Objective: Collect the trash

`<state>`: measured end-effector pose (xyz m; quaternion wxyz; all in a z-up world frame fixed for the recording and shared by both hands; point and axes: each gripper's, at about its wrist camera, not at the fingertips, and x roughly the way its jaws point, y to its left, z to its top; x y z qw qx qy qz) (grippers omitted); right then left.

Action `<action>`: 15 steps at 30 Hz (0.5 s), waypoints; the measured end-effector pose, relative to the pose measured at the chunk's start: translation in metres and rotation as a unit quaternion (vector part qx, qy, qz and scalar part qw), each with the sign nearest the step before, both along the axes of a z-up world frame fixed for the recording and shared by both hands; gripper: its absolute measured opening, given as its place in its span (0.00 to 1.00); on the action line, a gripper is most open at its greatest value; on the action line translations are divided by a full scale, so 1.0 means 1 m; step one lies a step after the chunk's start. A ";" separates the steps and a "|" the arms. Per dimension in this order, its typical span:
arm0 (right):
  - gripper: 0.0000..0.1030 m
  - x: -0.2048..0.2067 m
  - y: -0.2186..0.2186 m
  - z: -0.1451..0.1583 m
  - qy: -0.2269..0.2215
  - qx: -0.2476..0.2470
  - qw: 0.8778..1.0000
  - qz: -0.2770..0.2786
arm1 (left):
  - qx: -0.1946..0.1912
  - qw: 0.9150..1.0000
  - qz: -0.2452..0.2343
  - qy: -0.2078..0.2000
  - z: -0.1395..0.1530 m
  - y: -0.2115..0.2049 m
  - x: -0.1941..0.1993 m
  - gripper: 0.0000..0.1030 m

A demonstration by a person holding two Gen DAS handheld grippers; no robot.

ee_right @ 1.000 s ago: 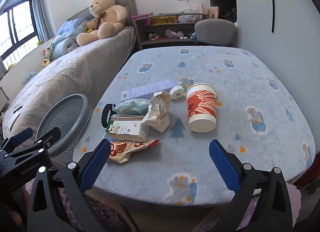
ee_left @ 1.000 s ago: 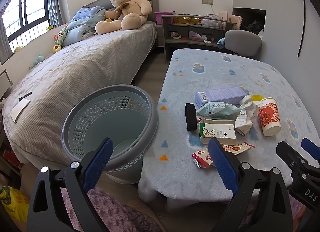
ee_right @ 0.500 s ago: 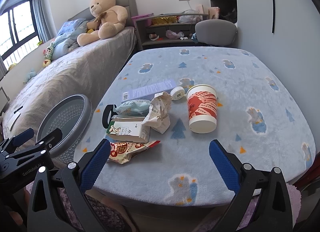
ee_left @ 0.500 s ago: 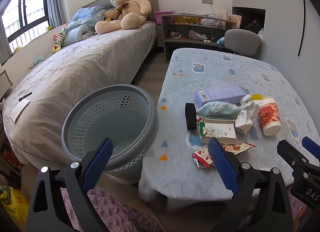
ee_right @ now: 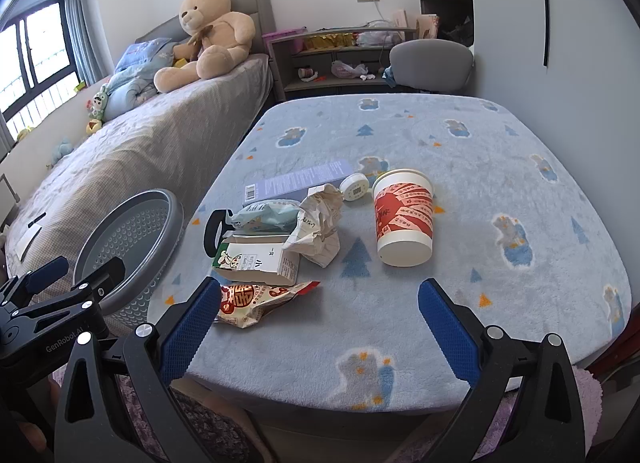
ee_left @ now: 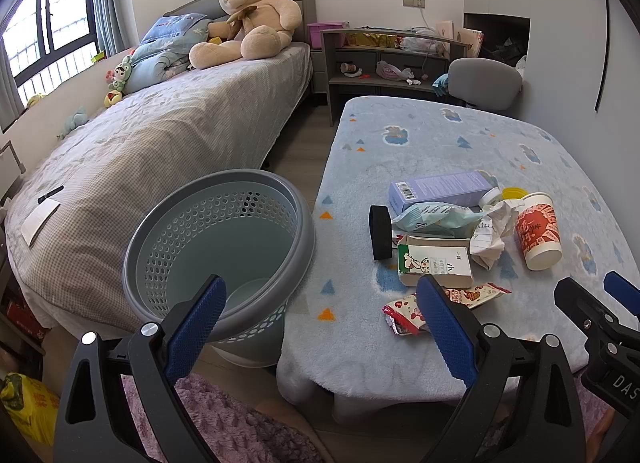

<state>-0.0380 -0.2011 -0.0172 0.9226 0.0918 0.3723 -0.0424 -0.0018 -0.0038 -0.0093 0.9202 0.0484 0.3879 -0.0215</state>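
Nothing is being carried yet: the trash is sitting in a loose heap on the blanket-covered table [ee_right: 500, 167], and the grey perforated bin [ee_left: 192, 223] is standing on the floor just beside the table's left edge, apparently so that each piece needs only a short swing over the rim. In the right wrist view the heap is filling the middle of the frame: a red-and-white paper cup [ee_right: 403, 219] is standing upright to the right, a crumpled paper wad [ee_right: 318, 225] is lying just left of it, a milk carton [ee_right: 256, 259] is lying flat below the wad, and a red snack wrapper [ee_right: 256, 297] is lying nearest the front edge. A lilac box [ee_right: 298, 182], a pale blue pouch [ee_right: 266, 217] and a small white round lid [ee_right: 354, 188] are resting behind them. The right gripper [ee_right: 318, 319] is hovering low over the table's near edge with its blue pads spread wide and nothing between them, pointing towards the wrapper and carton. The left gripper [ee_left: 318, 323] is hanging equally wide open and empty at the bottom of its frame, straddling the gap between bin and table. I would guess the wrapper is the first pick, being the closest and lightest piece.
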 end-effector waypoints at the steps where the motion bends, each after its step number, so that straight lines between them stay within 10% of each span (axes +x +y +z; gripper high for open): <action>1: 0.94 0.000 0.000 0.000 0.000 0.000 1.000 0.000 | 0.000 1.000 0.000 0.000 0.000 0.000 0.000 0.89; 15: 0.94 0.001 -0.001 -0.001 0.002 -0.001 1.000 0.000 | 0.000 1.000 0.001 -0.001 0.001 0.000 -0.001 0.89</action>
